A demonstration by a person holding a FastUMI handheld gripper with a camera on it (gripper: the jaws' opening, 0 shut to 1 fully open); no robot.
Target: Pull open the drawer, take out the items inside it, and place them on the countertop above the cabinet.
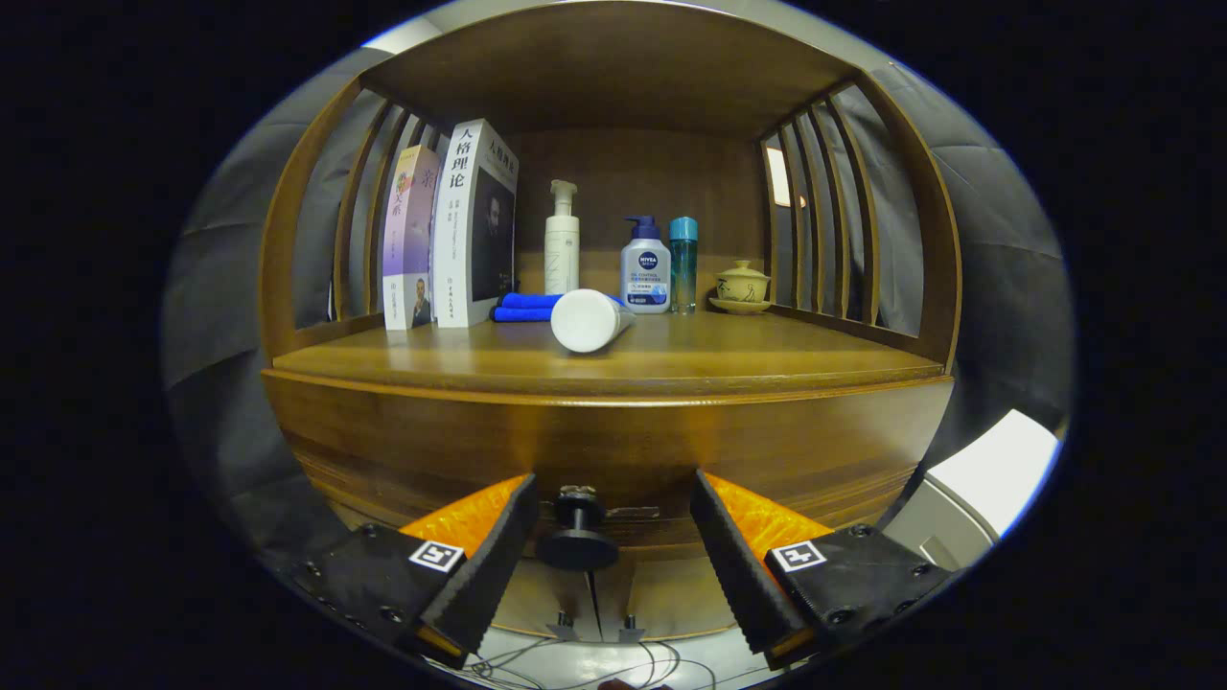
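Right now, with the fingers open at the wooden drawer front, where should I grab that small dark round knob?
Grip the dark round knob by its thin stem, behind the wider disc, coming straight on. The gripper already straddles it, fingers open and apart from it; the disc should stop slipping.

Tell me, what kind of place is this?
Probably a home-like wooden cabinet set up in a booth: books and pump bottles stand on its countertop, and the open gripper sits around the drawer knob.

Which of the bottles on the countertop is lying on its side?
The white bottle nearest the countertop's front edge, its round end facing the open gripper. The pump bottles and the teal bottle behind it stand upright.
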